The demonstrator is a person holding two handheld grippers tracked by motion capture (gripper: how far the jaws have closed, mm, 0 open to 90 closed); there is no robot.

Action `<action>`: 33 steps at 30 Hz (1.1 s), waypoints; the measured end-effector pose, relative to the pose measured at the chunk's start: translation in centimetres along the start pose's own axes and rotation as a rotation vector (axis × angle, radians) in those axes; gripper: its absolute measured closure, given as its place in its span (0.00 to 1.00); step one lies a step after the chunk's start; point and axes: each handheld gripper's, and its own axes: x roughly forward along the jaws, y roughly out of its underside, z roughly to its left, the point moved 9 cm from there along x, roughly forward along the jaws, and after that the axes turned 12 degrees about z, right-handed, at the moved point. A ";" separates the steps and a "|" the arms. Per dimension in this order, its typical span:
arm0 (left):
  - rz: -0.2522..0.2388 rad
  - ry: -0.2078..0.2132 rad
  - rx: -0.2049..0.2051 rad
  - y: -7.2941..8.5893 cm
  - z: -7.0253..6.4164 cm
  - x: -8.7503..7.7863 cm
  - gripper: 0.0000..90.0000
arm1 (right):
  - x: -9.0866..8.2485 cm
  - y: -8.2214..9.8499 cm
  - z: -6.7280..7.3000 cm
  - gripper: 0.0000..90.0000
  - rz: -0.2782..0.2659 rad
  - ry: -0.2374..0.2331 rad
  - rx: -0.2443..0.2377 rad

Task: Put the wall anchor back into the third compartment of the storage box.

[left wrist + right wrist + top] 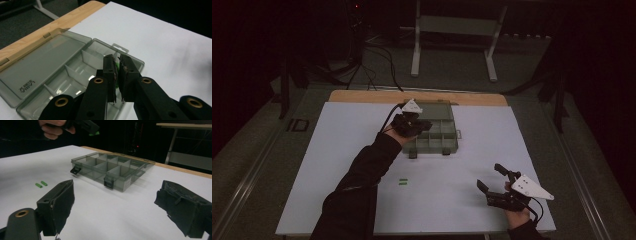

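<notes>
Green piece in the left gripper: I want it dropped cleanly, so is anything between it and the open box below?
Nothing visible. The left gripper holds the green piece above the box, whose lid lies folded back, compartments uncovered.

Dim room, grey floor [447, 75], white metal frame [452, 30], black cables [377, 60]

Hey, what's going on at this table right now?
A person is sorting small green pieces into a clear compartment box. The left gripper is shut on one green piece and hangs over the open box. Two more green pieces lie on the white sheet nearer the person. The right gripper rests open on the sheet, holding nothing.
</notes>
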 end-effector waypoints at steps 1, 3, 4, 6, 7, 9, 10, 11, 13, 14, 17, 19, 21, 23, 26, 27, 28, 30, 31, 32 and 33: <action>0.002 -0.001 -0.005 -0.1 0.1 0.2 0.93 | 0.0 0.0 0.0 0.14 -0.002 -0.002 0.001; -0.005 -0.001 -0.025 -0.4 0.3 0.8 0.93 | 0.0 0.0 0.1 0.14 -0.002 -0.009 -0.003; -0.005 -0.002 -0.033 -0.5 0.4 1.1 0.93 | 0.0 -0.1 0.3 0.15 -0.013 -0.023 -0.009; -0.003 -0.004 -0.040 -0.6 0.5 1.5 0.93 | 0.0 -0.1 0.3 0.15 -0.013 -0.023 -0.009; 0.006 -0.017 -0.055 -0.7 0.7 2.2 0.93 | 0.0 -0.2 0.3 0.15 -0.015 -0.022 -0.012; 0.011 -0.026 -0.076 -0.9 1.1 3.0 0.93 | -0.2 -0.3 0.3 0.15 -0.024 -0.026 -0.009; 0.015 -0.028 -0.085 -1.0 1.2 3.2 0.93 | -0.2 -0.2 0.2 0.15 -0.022 -0.025 -0.005; 0.020 -0.032 -0.097 -1.0 1.4 3.6 0.93 | -0.2 -0.2 0.2 0.15 -0.022 -0.025 -0.005; 0.026 -0.042 -0.127 -1.2 1.8 4.4 0.93 | -0.2 -0.2 0.2 0.15 -0.024 -0.026 -0.002; 0.030 -0.047 -0.137 -1.3 2.0 4.7 0.93 | -0.3 -0.2 0.1 0.15 -0.025 -0.023 0.001; 0.043 -0.065 -0.167 -1.3 2.5 5.7 0.93 | -0.3 -0.2 0.0 0.15 -0.026 -0.021 0.006; 0.053 -0.078 -0.189 -1.2 2.9 6.2 0.93 | -0.4 -0.2 0.0 0.15 -0.025 -0.021 0.006; 0.062 -0.093 -0.211 -1.1 3.3 6.7 0.93 | -0.3 -0.2 0.0 0.15 -0.023 -0.022 0.010; 0.079 -0.099 -0.230 -0.8 3.6 7.2 0.93 | -0.3 -0.2 0.0 0.15 -0.023 -0.022 0.010; 0.105 -0.111 -0.245 -0.5 3.8 7.8 0.93 | -0.3 -0.1 0.0 0.15 -0.021 -0.023 0.009; 0.120 -0.123 -0.237 -0.3 3.8 8.3 0.93 | -0.3 -0.1 0.0 0.15 -0.022 -0.024 0.009; 0.120 -0.123 -0.237 -0.3 3.8 8.3 0.93 | -0.3 -0.1 0.0 0.15 -0.022 -0.024 0.009; 0.127 -0.116 -0.238 -0.2 3.7 8.7 0.93 | -0.3 -0.1 0.0 0.15 -0.020 -0.025 0.010; 0.135 -0.122 -0.233 -0.2 3.6 8.9 0.92 | -0.2 -0.1 0.0 0.15 -0.019 -0.025 0.011; 0.133 -0.123 -0.232 -0.2 3.5 9.0 0.92 | -0.2 -0.1 -0.1 0.15 -0.018 -0.025 0.010; 0.122 -0.116 -0.220 -0.4 3.3 9.1 0.92 | -0.2 0.0 0.0 0.15 -0.016 -0.026 0.011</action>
